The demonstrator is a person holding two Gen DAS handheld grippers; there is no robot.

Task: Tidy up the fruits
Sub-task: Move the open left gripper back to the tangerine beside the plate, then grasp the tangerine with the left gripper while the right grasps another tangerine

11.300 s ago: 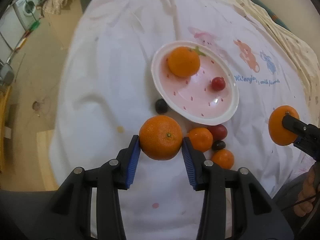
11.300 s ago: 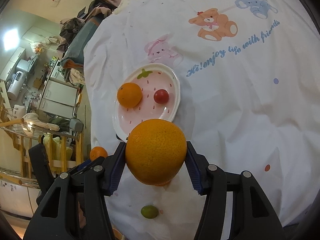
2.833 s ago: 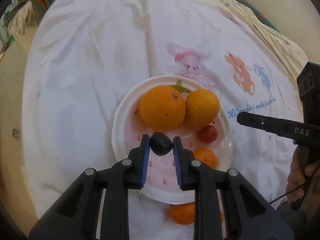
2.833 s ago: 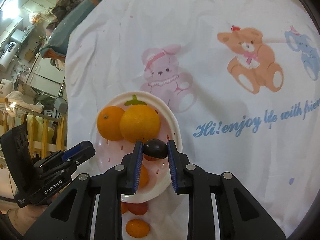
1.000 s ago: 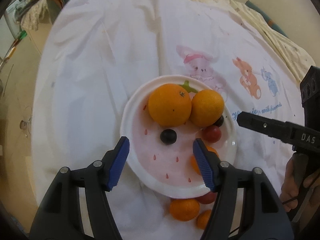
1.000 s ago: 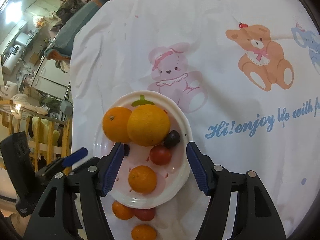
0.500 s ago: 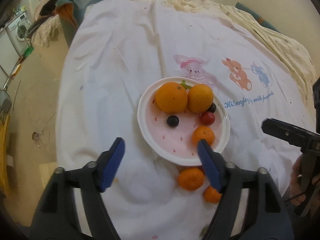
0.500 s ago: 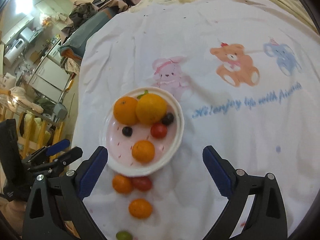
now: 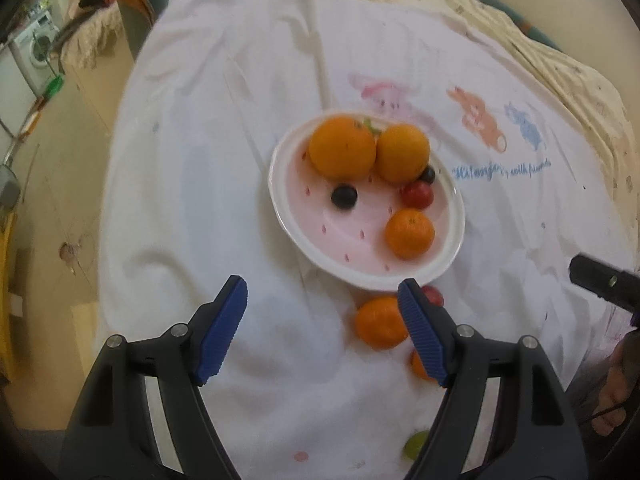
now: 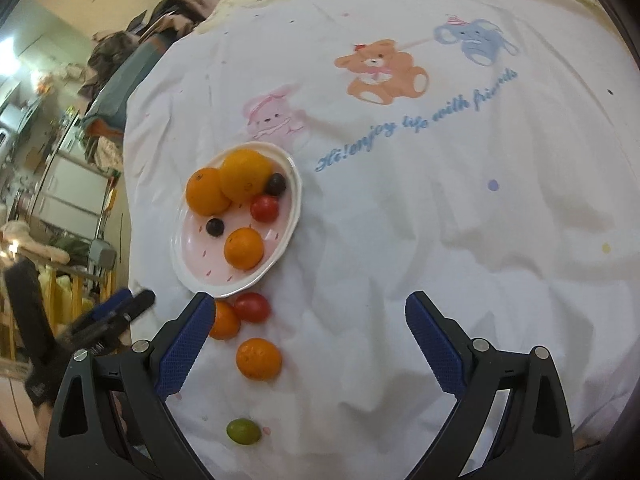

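Six fruits already sit in the pink strawberry-print plate (image 10: 295, 184): two big oranges (image 10: 245, 176) touching each other at its 11 o'clock side, a small tangerine (image 10: 243, 248) toward 5 o'clock, a red tomato (image 10: 264, 208), and two dark grapes (image 10: 215, 227), one of them tucked against the larger orange.

Four pieces are left on the white printed cloth (whether it covers a worktop or a bed I cannot tell), all just beyond the plate's 6 o'clock rim: a tangerine (image 10: 223, 321) partly hidden by a blue pad, a red tomato (image 10: 252, 307) touching it, another loose tangerine (image 10: 258, 359) a little nearer the camera, and a green grape (image 10: 243, 431) nearest of all.

The left claw (image 9: 322, 330) is spread wide and carries nothing; the right claw (image 10: 308, 344) is likewise splayed and bare. By my reckoning the job is somewhat past halfway, with the four stragglers still to be moved.
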